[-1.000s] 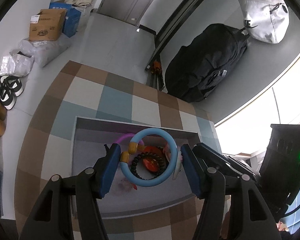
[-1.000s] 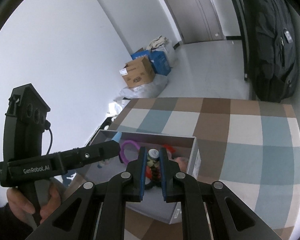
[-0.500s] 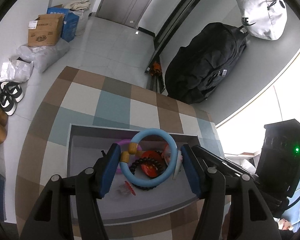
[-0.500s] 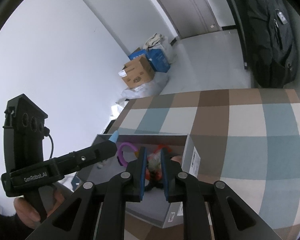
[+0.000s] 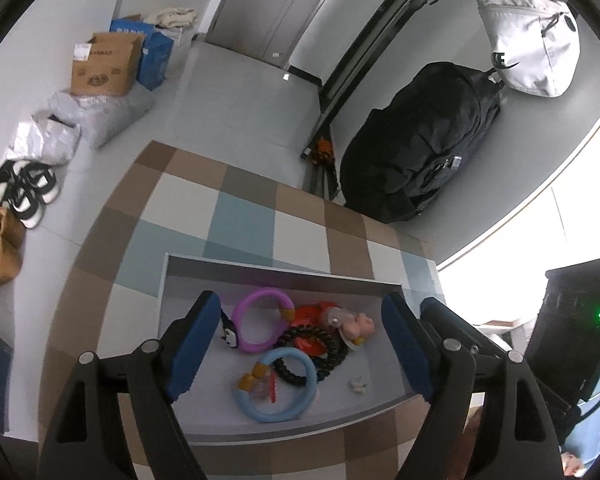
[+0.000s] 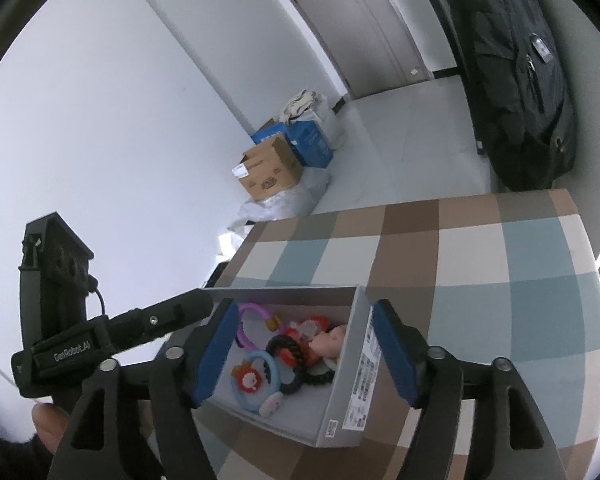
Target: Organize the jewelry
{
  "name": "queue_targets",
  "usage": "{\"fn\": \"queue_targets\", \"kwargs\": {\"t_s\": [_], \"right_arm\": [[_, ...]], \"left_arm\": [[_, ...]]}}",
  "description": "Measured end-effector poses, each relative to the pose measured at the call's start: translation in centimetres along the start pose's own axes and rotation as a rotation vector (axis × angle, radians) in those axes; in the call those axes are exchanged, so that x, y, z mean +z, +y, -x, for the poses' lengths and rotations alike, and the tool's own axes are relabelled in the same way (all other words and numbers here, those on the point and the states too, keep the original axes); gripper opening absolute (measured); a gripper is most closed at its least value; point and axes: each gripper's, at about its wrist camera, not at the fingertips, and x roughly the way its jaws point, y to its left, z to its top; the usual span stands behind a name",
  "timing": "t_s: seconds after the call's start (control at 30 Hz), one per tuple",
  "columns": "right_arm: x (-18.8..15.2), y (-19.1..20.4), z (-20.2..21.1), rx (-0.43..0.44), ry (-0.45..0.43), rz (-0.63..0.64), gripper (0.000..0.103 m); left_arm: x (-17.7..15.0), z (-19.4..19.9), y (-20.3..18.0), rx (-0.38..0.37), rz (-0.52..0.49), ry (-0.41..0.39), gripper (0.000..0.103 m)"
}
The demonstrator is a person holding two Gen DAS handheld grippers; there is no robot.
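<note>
Dropping pieces into the grey box point(image 5: 260, 424) on the checked table point(image 5: 300, 232): both claws have just been opening and now stand released, nothing between the pads. The left claw point(image 5: 300, 344) hovers over the blue ring point(image 5: 305, 390), which lies on the box floor beside the purple ring point(image 5: 260, 322) and black coil bracelet point(image 5: 332, 354). The right claw point(image 6: 300, 350) is empty over the same box. Next move, likely: fetch another loose piece, none visible on the table.
</note>
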Motion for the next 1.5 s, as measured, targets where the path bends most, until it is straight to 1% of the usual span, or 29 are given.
{"fn": "queue_targets", "kwargs": {"t_s": [0.1,0.3,0.4,0.5,0.57,0.73,0.97,1.13,1.3,1.5], "right_arm": [[-0.1,0.4,0.0,-0.004,-0.004,0.025,0.085],[-0.3,0.9,0.0,-0.016,-0.004,0.052,0.093],[-0.4,1.2,0.4,-0.029,-0.022,0.067,0.099],[-0.6,1.5,1.1,-0.042,-0.044,0.082,0.102],[-0.7,1.9,1.7,-0.051,-0.059,0.096,0.103],[-1.2,2.6,3.0,-0.078,-0.094,0.131,0.103],[-2.1,3.7,5.0,-0.100,-0.137,0.169,0.103],[-3.2,4.5,6.7,-0.118,-0.166,0.198,0.103],[-4.3,4.9,7.7,-0.135,-0.177,0.207,0.103],[-5.3,5.5,8.8,-0.155,-0.207,0.245,0.103]], "left_arm": [[-0.1,0.1,-0.2,0.037,-0.024,-0.013,0.079],[-0.3,0.6,-0.2,0.089,-0.047,-0.045,0.080],[-0.4,1.0,-0.3,0.106,-0.052,-0.064,0.080],[-0.6,1.3,-0.4,0.126,-0.062,-0.081,0.084],[-0.7,1.7,-0.6,0.139,-0.068,-0.096,0.086],[-1.1,2.8,-1.2,0.157,-0.094,-0.144,0.087],[-2.5,4.7,-2.1,0.209,-0.139,-0.210,0.087],[-3.4,6.0,-2.1,0.222,-0.135,-0.241,0.088],[-4.4,7.1,-2.0,0.230,-0.136,-0.279,0.088],[-5.8,8.5,-2.0,0.269,-0.151,-0.342,0.088]]}}
